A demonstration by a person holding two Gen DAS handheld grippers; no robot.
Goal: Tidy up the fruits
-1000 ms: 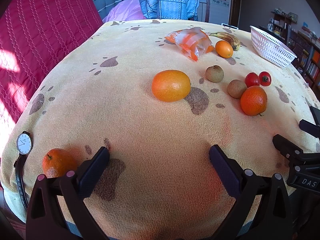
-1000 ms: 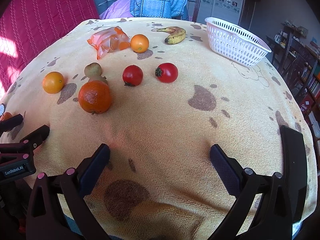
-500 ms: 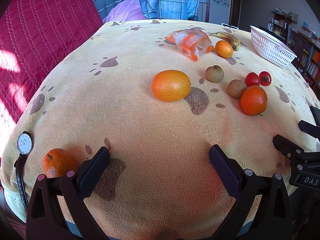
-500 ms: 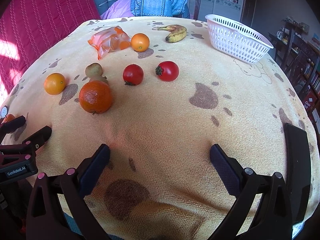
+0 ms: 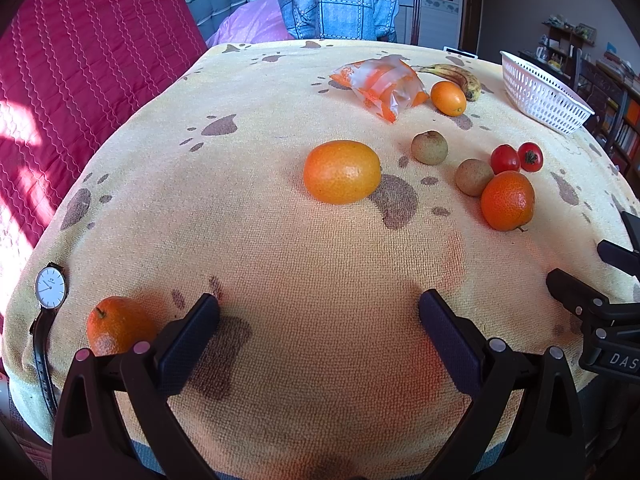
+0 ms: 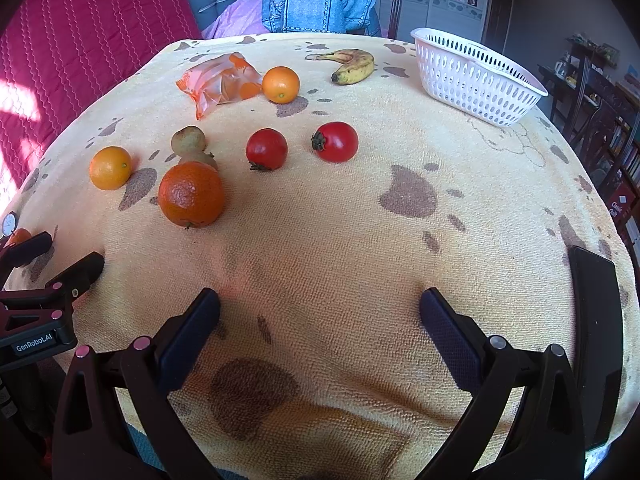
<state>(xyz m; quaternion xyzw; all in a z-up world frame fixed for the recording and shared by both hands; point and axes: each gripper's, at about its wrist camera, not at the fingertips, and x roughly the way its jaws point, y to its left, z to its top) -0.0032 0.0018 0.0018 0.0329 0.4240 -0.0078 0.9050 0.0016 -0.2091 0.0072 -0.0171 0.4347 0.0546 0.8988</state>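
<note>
Lying beyond right gripper (image 6: 319, 304): dark orange (image 6: 191, 194).

Paw-print cloth table (image 6: 360, 240): oranges (image 6: 191, 194), tomatoes (image 6: 266, 148), banana (image 6: 354, 66), basket (image 6: 472, 76), watch (image 5: 50, 290)

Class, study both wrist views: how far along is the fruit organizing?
Done: nothing; the white basket looks empty. In hand: nothing; the left gripper and right gripper are both open over the cloth. Left: the oranges, tomatoes, banana and kiwis lie loose on the table.
</note>
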